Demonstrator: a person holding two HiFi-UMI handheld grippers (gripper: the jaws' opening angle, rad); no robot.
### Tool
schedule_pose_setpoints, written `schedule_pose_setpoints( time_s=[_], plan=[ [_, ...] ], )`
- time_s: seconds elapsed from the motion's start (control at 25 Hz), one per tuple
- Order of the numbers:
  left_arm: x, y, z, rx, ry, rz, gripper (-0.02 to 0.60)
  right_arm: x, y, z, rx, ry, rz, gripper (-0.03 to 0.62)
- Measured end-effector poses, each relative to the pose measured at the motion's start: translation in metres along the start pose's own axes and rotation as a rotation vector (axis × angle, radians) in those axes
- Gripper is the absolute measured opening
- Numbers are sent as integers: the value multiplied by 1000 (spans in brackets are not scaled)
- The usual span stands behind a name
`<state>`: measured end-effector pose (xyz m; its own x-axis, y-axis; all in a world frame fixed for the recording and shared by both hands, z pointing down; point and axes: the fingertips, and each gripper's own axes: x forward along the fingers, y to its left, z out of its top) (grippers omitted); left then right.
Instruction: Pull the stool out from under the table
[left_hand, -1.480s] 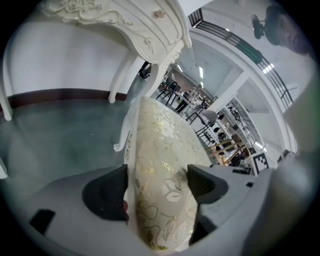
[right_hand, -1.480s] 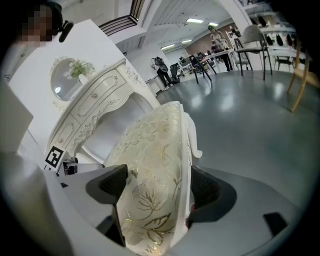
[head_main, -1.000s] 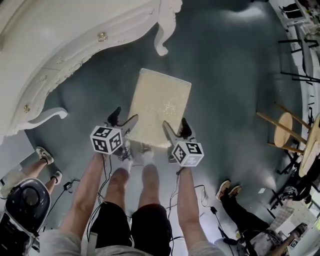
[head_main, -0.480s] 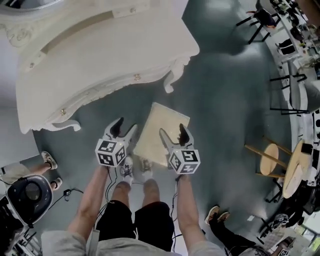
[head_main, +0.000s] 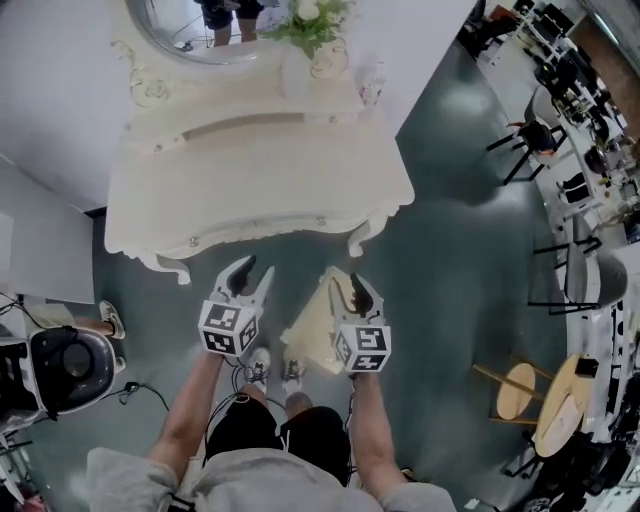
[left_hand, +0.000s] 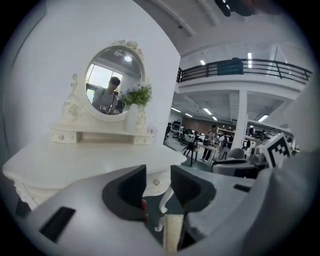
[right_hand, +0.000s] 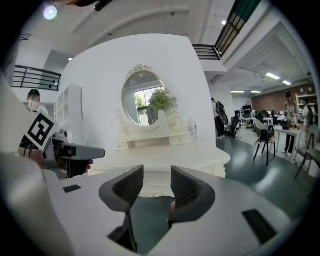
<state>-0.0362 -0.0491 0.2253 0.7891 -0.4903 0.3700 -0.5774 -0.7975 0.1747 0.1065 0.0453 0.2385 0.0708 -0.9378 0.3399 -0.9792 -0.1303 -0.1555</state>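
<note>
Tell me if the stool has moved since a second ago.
No: the stool still stands just short of the table leg, on the floor in front of it.

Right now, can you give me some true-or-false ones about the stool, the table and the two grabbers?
1. The stool is tucked under the table. False: it stands on the floor in front of the table, out from under it.
2. The left gripper holds nothing. True: its jaws have just been closing, with nothing between them.
3. The right gripper is clamped on the stool. False: its jaws have just been closing too, but they stand apart with nothing between them.
4. A round mirror stands on the table. True.
</note>
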Motion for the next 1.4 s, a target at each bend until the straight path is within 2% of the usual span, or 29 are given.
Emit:
schedule_pose_setpoints(
  time_s=[0.12,0.32,0.56,0.84,1.4],
  plan=[
    [-27,12,25,8,-43,57,132,-1,25,34,-49,-32,40,147],
    [-71,24,45,4,-72,149,88,-8,62,73,-103,-67,101,84],
    [-116,19,79,43,-137,220,25,-23,103,111,-156,-137,174,37],
    [-143,22,104,54,-192,288,6,-28,136,133,-181,-186,255,34],
    [-146,22,114,60,-208,327,5,-30,137,154,-193,-229,269,26]
  ],
)
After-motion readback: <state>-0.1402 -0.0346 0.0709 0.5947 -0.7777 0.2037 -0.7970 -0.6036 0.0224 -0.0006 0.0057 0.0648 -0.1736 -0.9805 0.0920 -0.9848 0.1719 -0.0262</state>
